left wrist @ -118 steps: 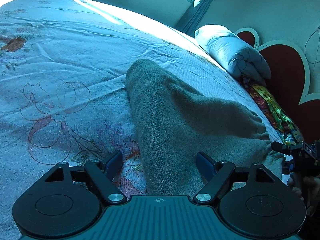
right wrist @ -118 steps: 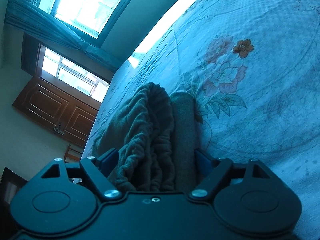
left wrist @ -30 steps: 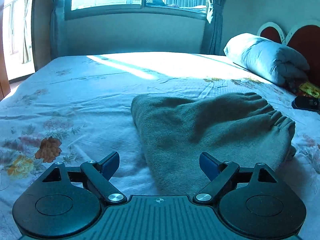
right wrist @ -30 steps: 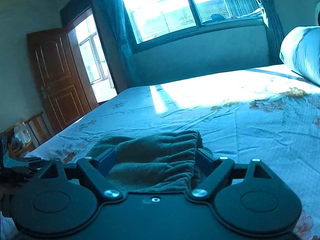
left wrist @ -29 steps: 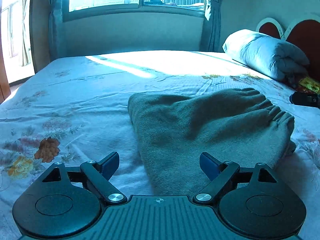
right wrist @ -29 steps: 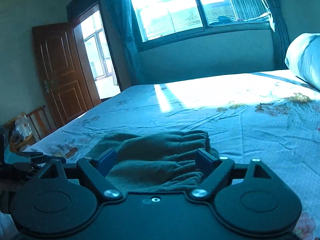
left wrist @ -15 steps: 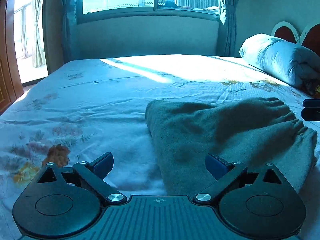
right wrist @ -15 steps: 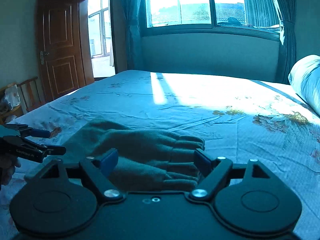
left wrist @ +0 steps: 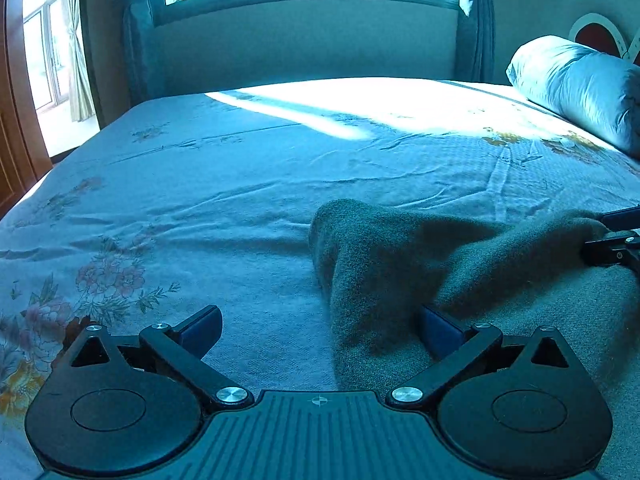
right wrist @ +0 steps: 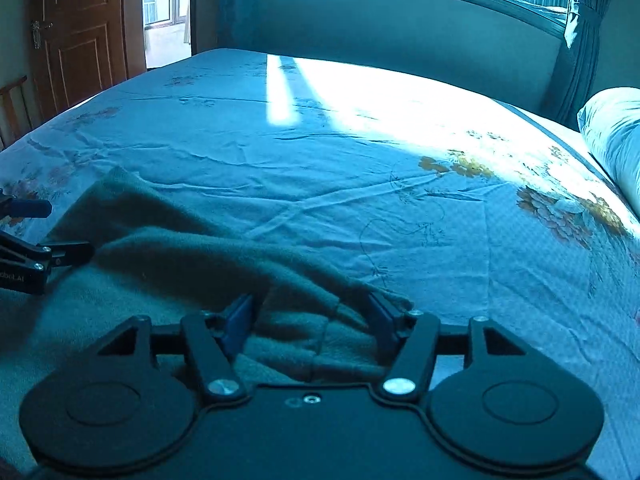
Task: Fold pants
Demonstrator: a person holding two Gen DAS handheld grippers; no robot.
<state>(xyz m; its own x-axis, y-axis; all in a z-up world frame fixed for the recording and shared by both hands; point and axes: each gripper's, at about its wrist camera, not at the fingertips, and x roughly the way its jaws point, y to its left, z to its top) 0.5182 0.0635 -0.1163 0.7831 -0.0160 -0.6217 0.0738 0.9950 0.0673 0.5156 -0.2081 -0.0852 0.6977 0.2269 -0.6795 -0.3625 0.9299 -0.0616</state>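
The grey-green fleece pants point(left wrist: 400, 264) lie folded lengthwise on the floral bed sheet point(left wrist: 240, 200). My left gripper point(left wrist: 320, 328) hangs low over their near left edge. Its jaws are opening and stand wide, with the right finger point(left wrist: 440, 332) on the cloth and the left finger over bare sheet. My right gripper point(right wrist: 312, 320) is down on the other end of the pants point(right wrist: 180, 264). Its jaws are closing, with bunched cloth between them and a raised ridge of cloth running up to them. Each view shows the other gripper at its edge: the right gripper point(left wrist: 612, 232) and the left gripper point(right wrist: 52, 232).
A rolled pale quilt point(left wrist: 580, 88) lies by the red headboard point(left wrist: 596, 32) on the right. A window and curtains run along the far wall. A wooden door point(right wrist: 80, 40) and a chair point(right wrist: 12, 112) stand beyond the bed's left side.
Both grippers have come lower and closer to the pants. The left jaws have spread wider. The right jaws have narrowed around the cloth, which now stands up in a ridge.
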